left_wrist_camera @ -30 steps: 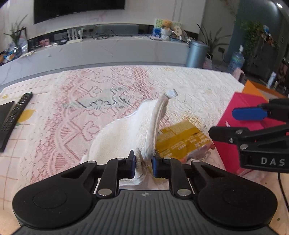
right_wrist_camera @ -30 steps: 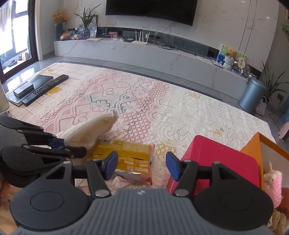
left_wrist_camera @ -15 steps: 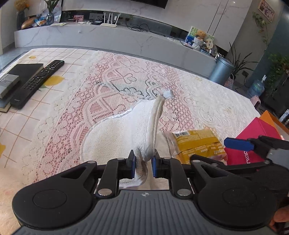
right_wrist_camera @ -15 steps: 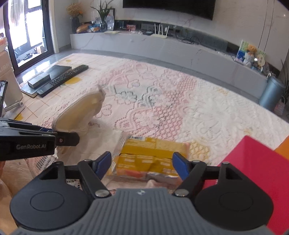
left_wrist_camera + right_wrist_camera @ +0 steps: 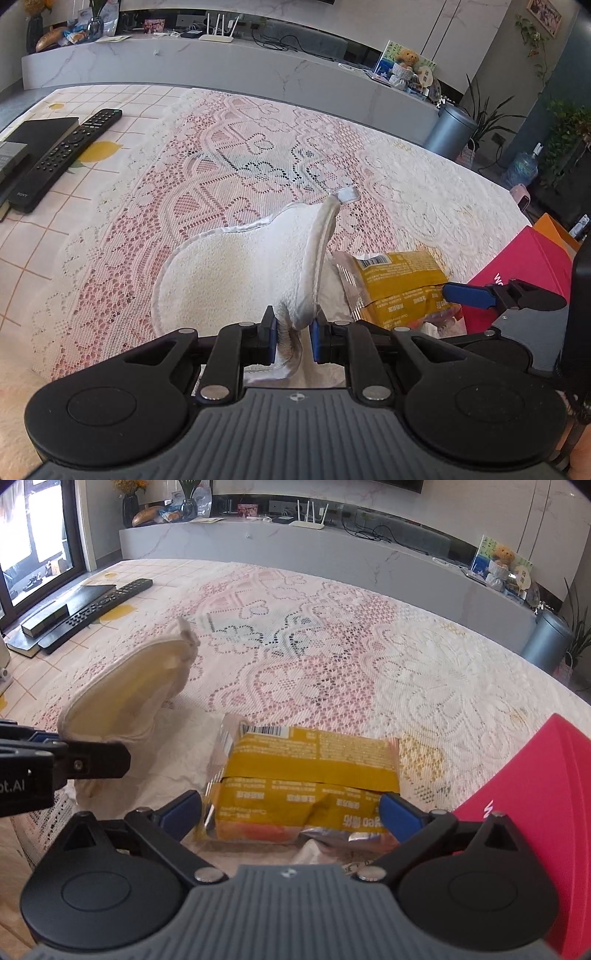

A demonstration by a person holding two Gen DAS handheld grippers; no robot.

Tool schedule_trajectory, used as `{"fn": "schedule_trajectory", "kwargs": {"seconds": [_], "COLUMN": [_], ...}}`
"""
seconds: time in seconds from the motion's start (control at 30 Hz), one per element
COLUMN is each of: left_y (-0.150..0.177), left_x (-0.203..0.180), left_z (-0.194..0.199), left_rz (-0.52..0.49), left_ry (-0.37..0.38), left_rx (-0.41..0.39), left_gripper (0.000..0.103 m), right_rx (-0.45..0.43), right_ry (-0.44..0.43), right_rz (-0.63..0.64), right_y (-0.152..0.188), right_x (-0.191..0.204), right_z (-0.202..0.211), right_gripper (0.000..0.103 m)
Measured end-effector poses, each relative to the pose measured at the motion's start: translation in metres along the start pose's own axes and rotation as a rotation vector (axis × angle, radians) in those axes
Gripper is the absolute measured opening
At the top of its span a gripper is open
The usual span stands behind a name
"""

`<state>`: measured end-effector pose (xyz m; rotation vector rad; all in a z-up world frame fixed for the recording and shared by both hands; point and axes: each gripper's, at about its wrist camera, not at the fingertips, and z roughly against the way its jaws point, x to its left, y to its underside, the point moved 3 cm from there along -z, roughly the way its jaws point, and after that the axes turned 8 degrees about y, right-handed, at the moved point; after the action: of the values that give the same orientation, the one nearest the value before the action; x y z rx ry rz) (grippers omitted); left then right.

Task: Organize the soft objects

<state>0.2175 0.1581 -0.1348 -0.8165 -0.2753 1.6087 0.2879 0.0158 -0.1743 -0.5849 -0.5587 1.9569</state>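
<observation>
Left tool [image 5: 293, 338] clamped narrow on the near edge of a white terry pad [image 5: 240, 273] with a satin-bound rim; pads pinching only a gathered fold of cloth, the rest rising and curling away over the lace cloth [image 5: 229, 173] covering the desk, loop tag [image 5: 347, 194] at the far tip. Looks light, limp, slightly fluffy; likely to droop and swing from a single pinch; satin rim probably slick, terry face grippier, so best held where binding and pile are bunched together, as here.

Right tool [image 5: 290, 814] spread wide, jaws having just been opening, blue pads either side of the near end of a yellow snack packet [image 5: 310, 775] without pressing it; packet lying flat on the lace just beside a red box [image 5: 535, 794], near the pad but apart from it, white crumpled paper or tissue partly beneath. Packet judged light, crinkly, slippery film with soft contents; easily crushed or squirted out of a hard squeeze; sealed end or crimped edge stiffer and flatter than the puffy middle, so a better place to take hold; across the full width only with a gentle close.

Remote control [image 5: 64, 157] and dark flat boxes well apart at the far left edge; no bearing on either hold. Destination for both soft things not certain from here.
</observation>
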Motion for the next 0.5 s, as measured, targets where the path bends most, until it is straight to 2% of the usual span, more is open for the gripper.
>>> {"fn": "schedule_trajectory", "kwargs": {"seconds": [0.13,0.23,0.3,0.37,0.5], "left_y": [0.000,0.000,0.001,0.001,0.000], "left_x": [-0.001,-0.001,-0.002,-0.002,-0.003], "left_z": [-0.001,-0.001,-0.001,-0.001,-0.001], "left_rz": [-0.008,-0.012,-0.015,-0.017,-0.022], "left_ry": [0.000,0.000,0.000,0.000,0.001], "left_rx": [0.004,0.005,0.006,0.006,0.005], "left_gripper": [0.019,0.019,0.019,0.019,0.019], "right_rx": [-0.030,-0.049,-0.069,-0.076,-0.084], "right_ry": [0.018,0.027,0.036,0.045,0.031], "right_rz": [0.069,0.119,0.155,0.182,0.181], "right_y": [0.002,0.004,0.007,0.008,0.009], "right_x": [0.010,0.019,0.024,0.028,0.025], "right_z": [0.007,0.011,0.015,0.016,0.017], "right_gripper": [0.085,0.070,0.054,0.045,0.033]}}
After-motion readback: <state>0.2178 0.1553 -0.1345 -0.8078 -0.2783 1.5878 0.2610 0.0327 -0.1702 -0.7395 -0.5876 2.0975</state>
